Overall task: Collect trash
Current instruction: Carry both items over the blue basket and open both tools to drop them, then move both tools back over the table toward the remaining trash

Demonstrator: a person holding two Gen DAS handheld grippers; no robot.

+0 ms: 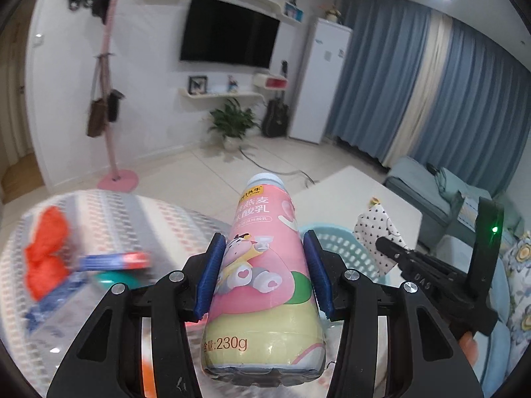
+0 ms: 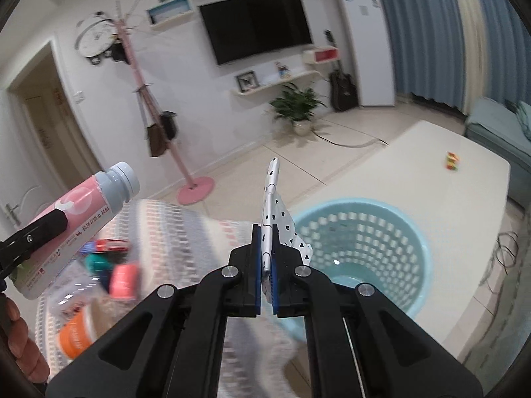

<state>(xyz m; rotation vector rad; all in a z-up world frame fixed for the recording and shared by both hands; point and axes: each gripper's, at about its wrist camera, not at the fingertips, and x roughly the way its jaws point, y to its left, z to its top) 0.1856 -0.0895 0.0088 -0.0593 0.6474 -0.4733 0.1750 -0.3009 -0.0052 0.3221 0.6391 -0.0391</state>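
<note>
A: We are looking over a white table (image 2: 464, 199) with a light-blue perforated basket (image 2: 365, 238) standing on it, just beside a patterned cloth (image 2: 172, 229).

B: In our left gripper (image 1: 262, 272) we are holding a pink yogurt drink bottle (image 1: 265, 265), both blue pads (image 1: 210, 275) pressing its sides, its cap pointing away from us and its base nearest the camera.

A: Our right gripper (image 2: 265, 265) is pinching a white wrapper with black hearts (image 2: 275, 219) edge-on, jaws nearly together, the wrapper sticking up beyond the fingertips, beside the basket's near rim.
</note>
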